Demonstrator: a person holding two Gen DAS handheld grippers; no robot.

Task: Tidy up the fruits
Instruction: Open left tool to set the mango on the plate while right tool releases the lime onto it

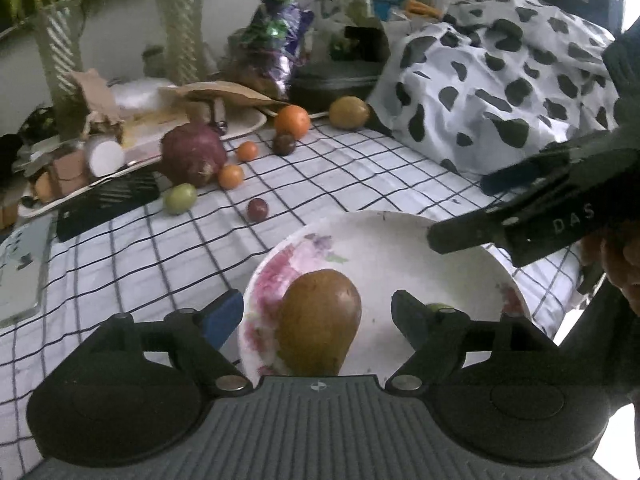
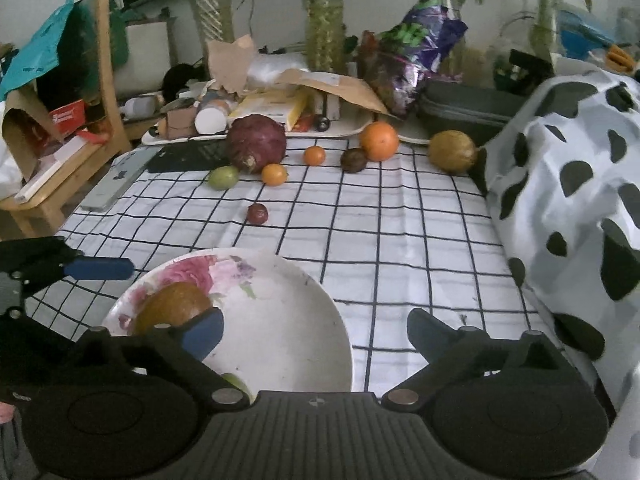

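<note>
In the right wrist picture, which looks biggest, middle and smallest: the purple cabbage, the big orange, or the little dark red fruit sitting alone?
1. Purple cabbage
2. Big orange
3. Little dark red fruit: smallest, even though it sits nearer the camera.

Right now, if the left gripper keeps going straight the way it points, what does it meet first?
Most likely the brown fruit lying in the floral plate: it sits directly between the open fingers of the left gripper, not pressed by either. Depth is hard to judge through the fisheye.
</note>
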